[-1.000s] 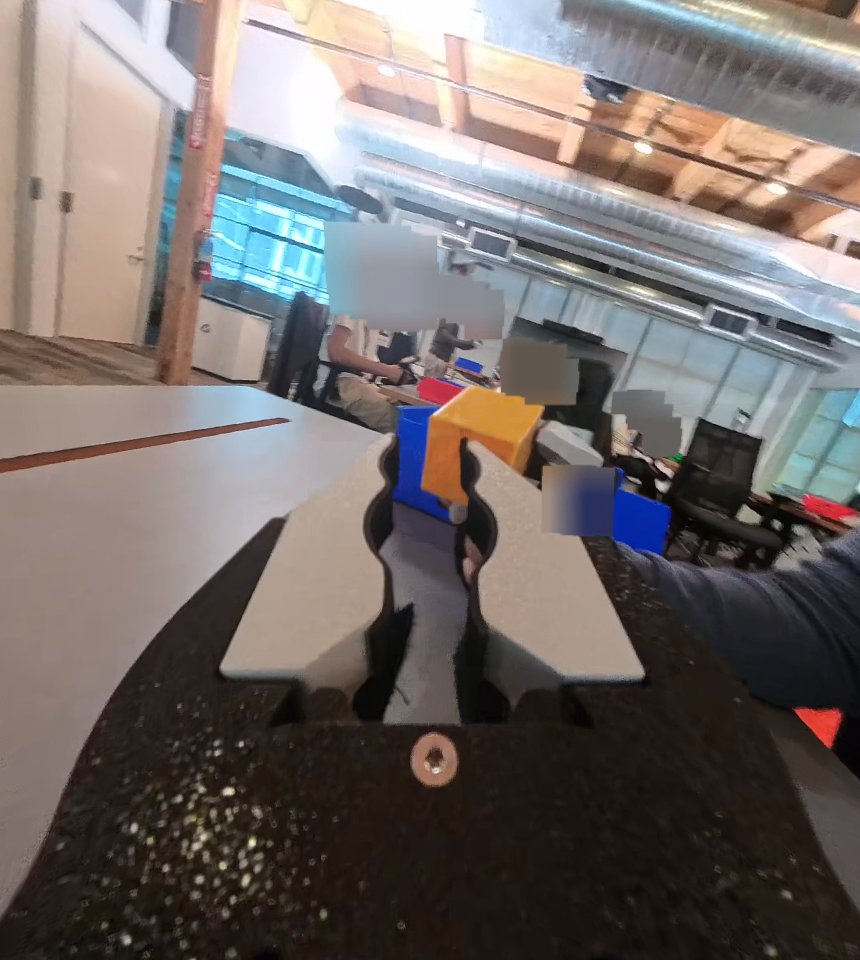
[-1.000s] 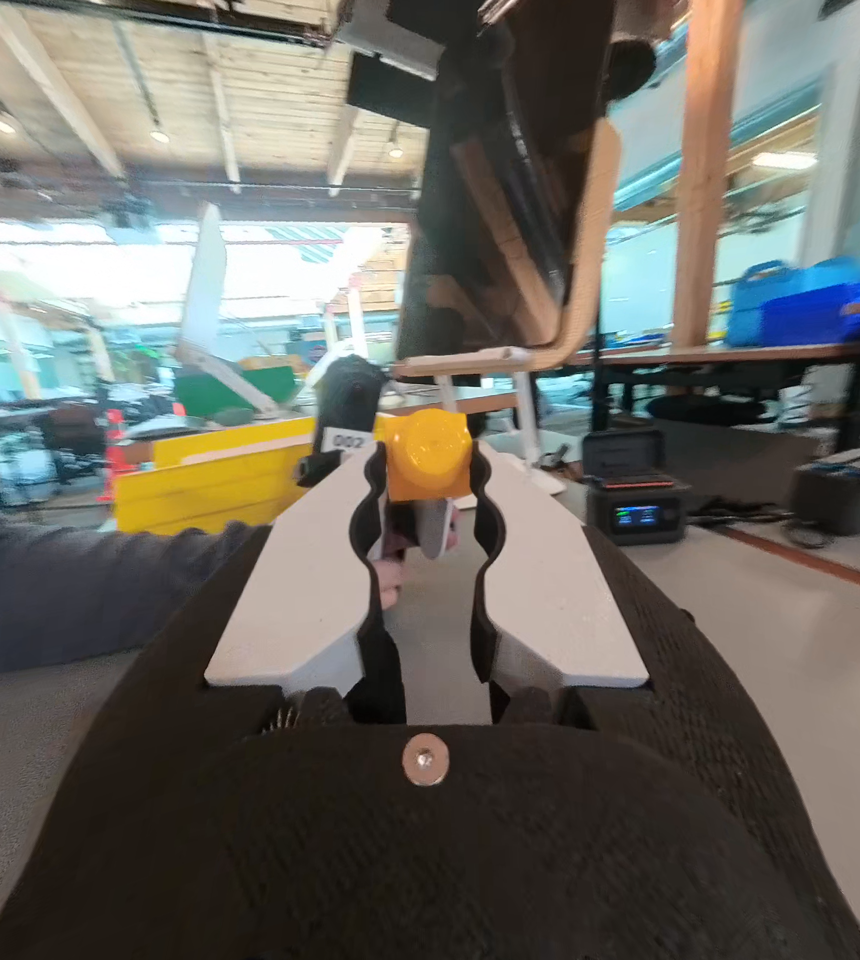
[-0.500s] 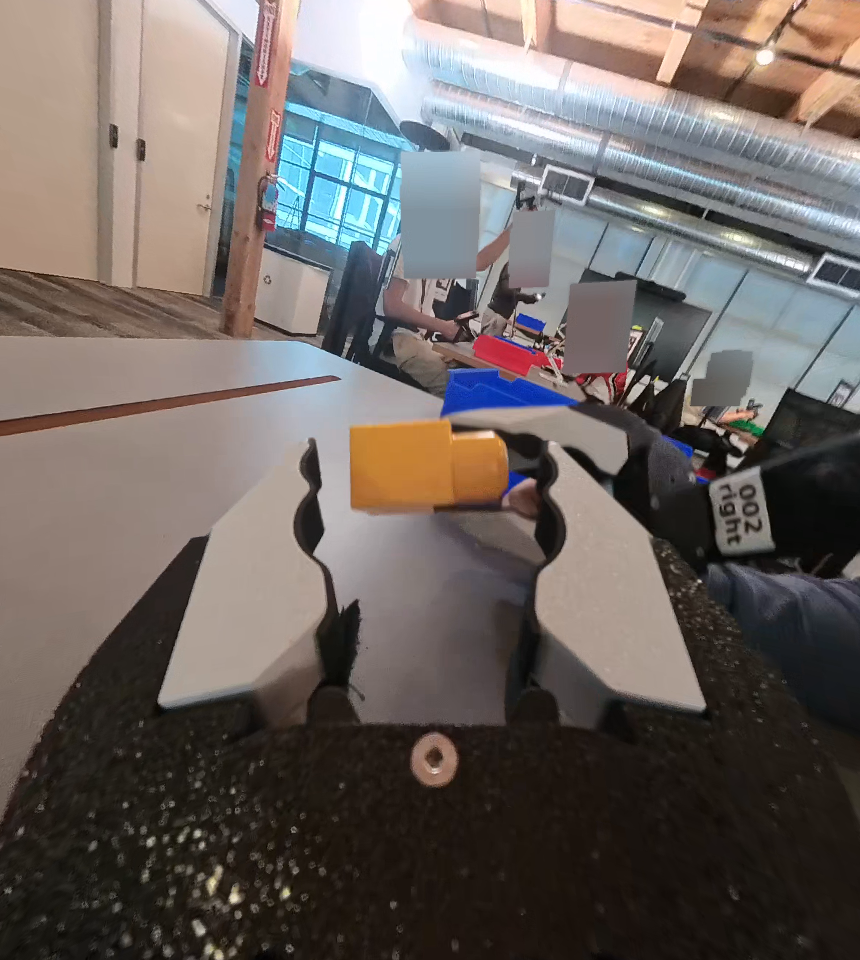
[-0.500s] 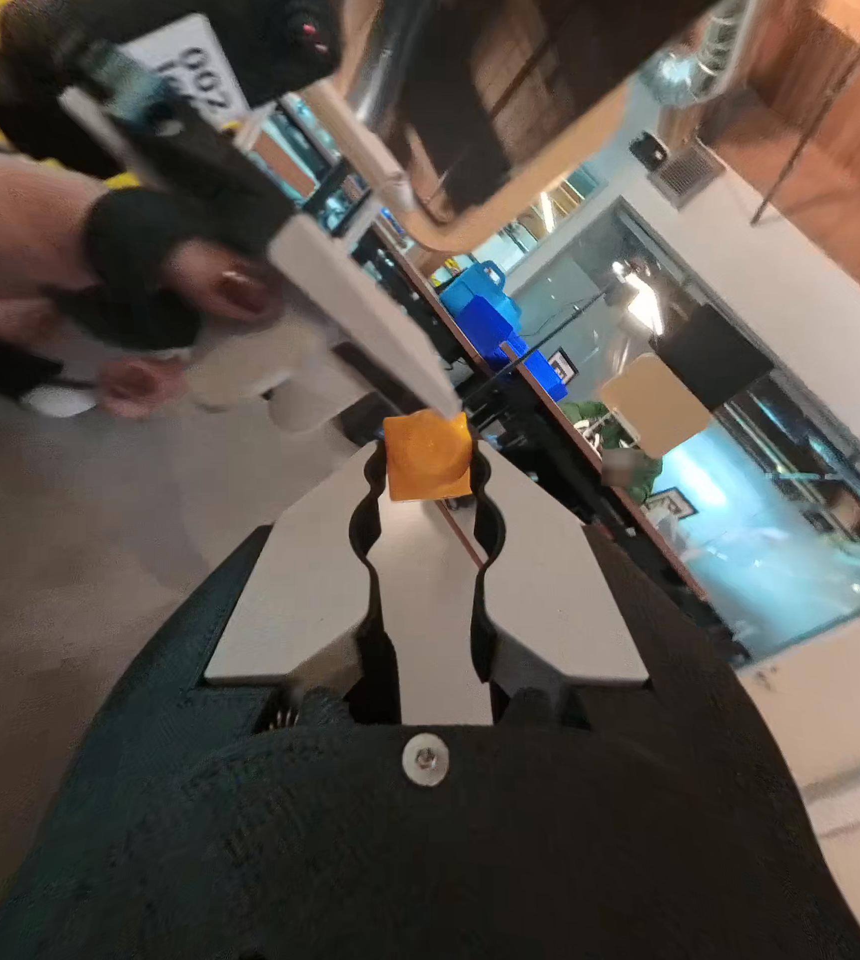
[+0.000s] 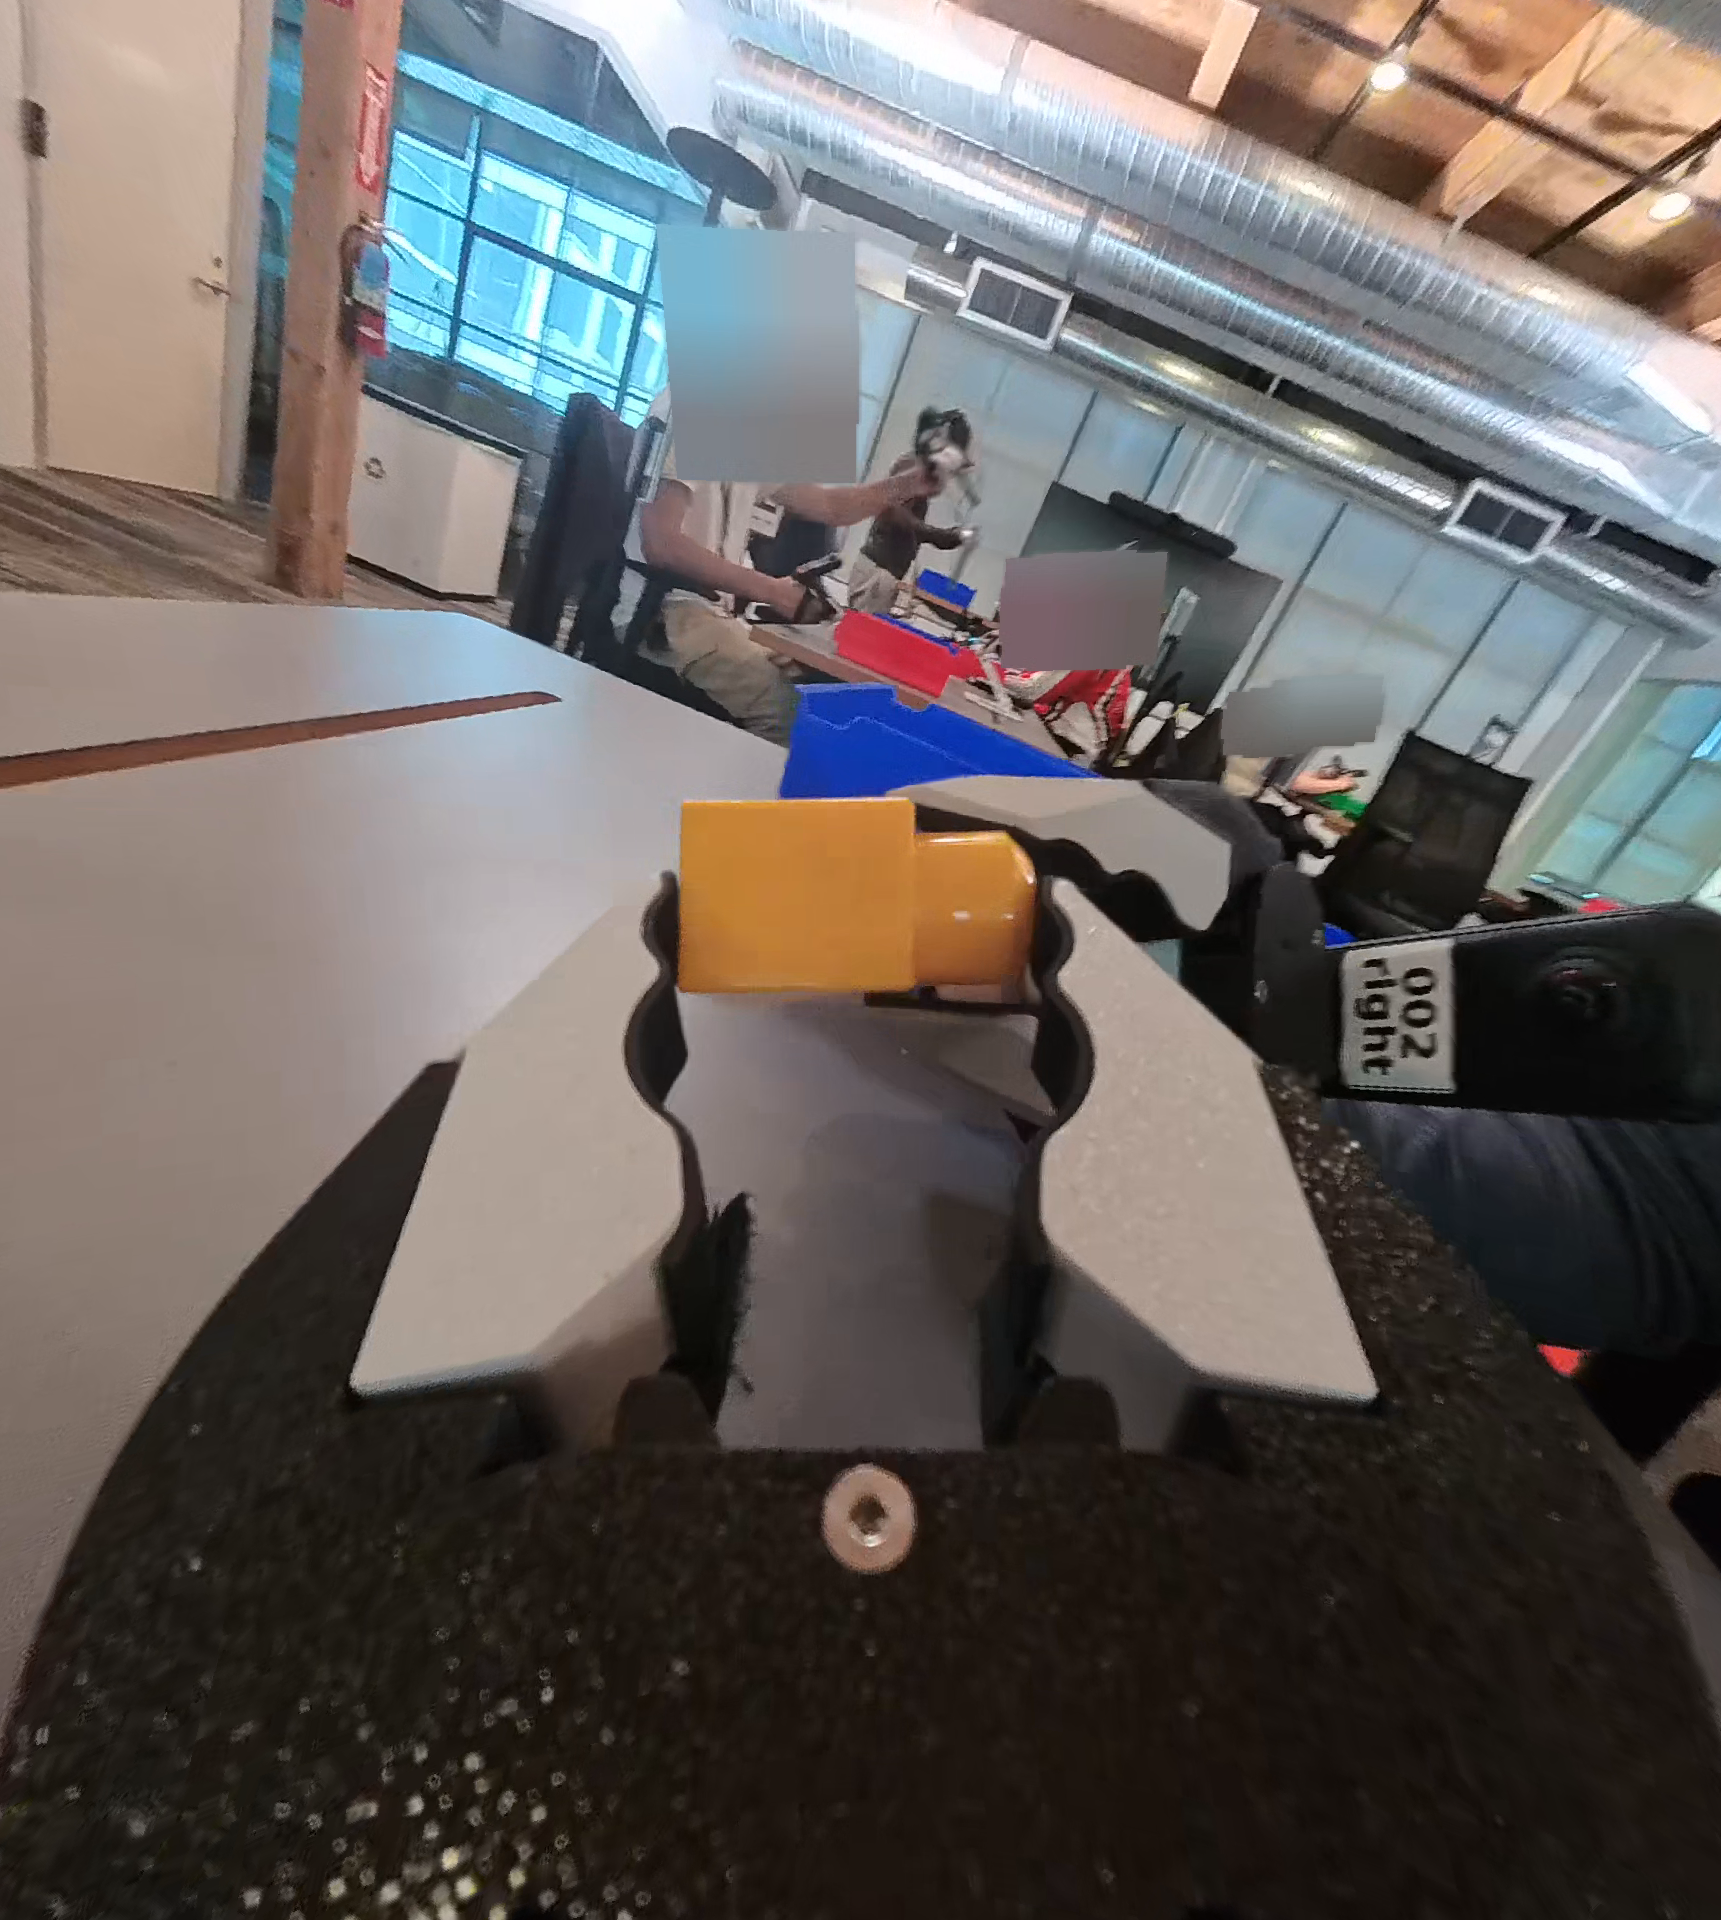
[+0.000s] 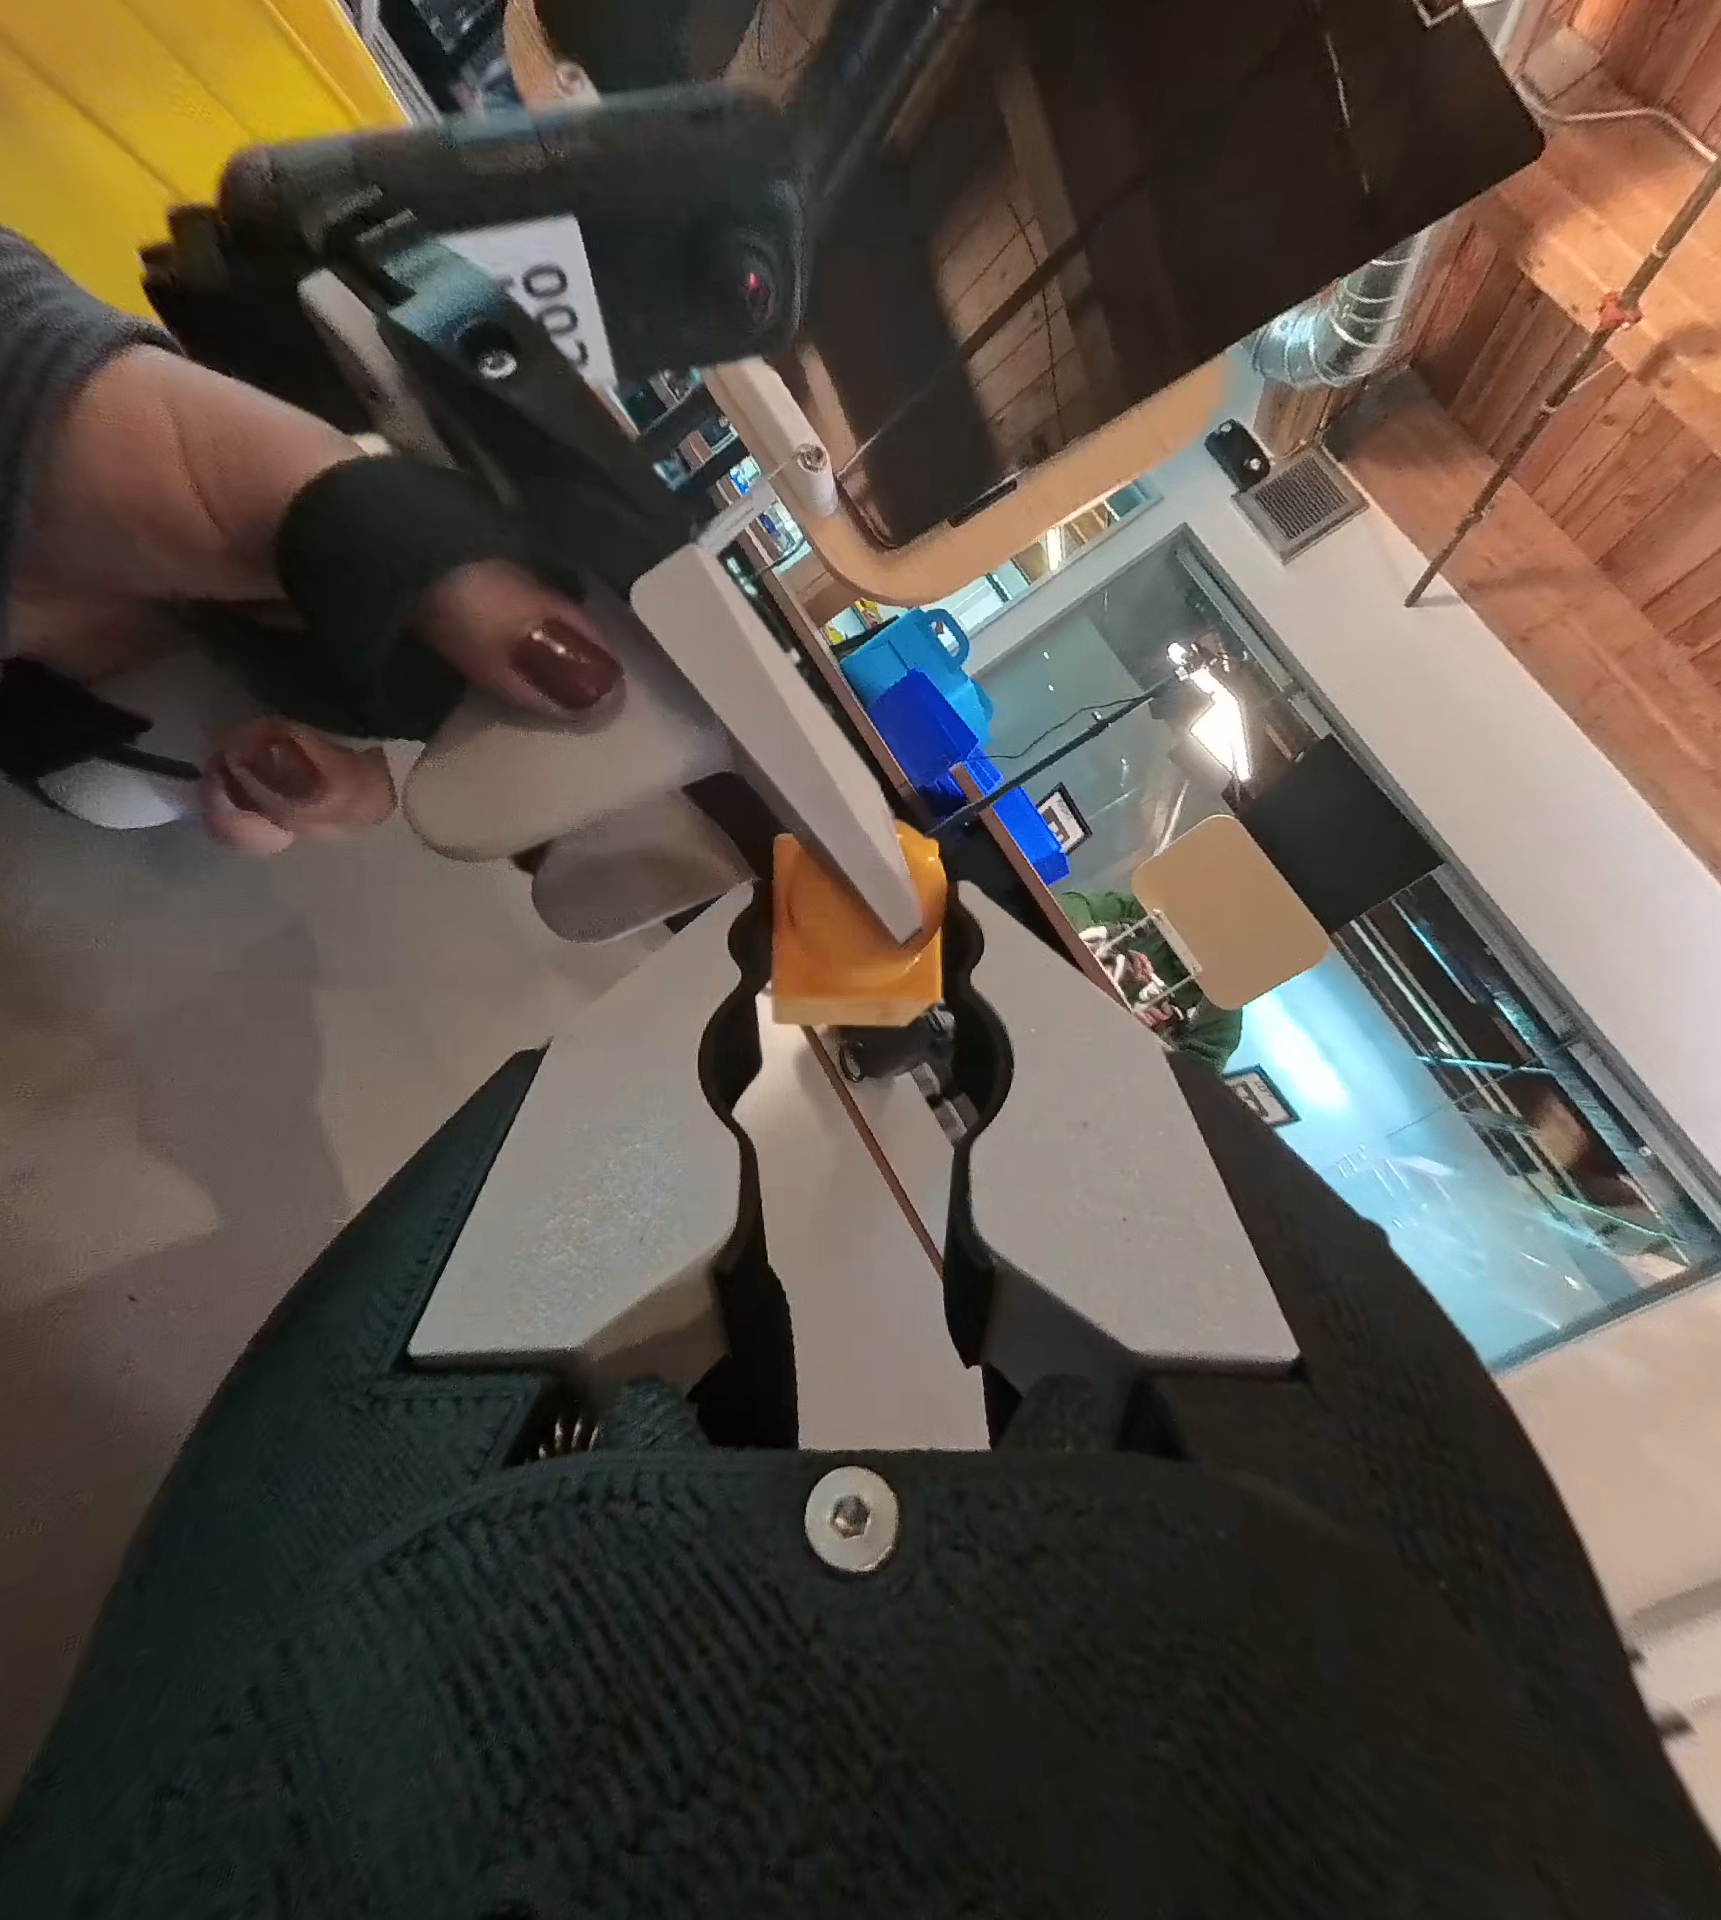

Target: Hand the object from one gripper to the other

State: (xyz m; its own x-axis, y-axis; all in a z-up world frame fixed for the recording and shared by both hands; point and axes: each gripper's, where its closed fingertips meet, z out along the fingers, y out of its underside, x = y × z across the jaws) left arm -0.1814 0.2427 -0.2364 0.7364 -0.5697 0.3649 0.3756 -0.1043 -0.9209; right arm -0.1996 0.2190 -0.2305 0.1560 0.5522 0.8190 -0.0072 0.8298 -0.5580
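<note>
Over the grey table (image 5: 212, 935): both tools meet in the air, nothing set down.
Object: orange block (image 5: 794, 899), square body with a round stud at one end, lying sideways, stud toward the right.
Block location: off the table, at the fingertips of both tools at once.
Left gripper (image 5: 856, 925): closed in on the block lengthwise, one pad on the flat end, the other on the stud end, both touching.
Right gripper (image 6: 856, 935): pinching the block across its square body at the very tips, fingers otherwise parallel and narrow.
Crossing: tools roughly at right angles; in the right wrist view one left-tool finger lies across the stud face.
Left hand (image 6: 160, 540): wrapped around the left tool's handle, black fingerless glove, grey sleeve behind.
Background: blue bin (image 5: 877, 738) just past the table edge, seated people at desks farther off, blurred.
</note>
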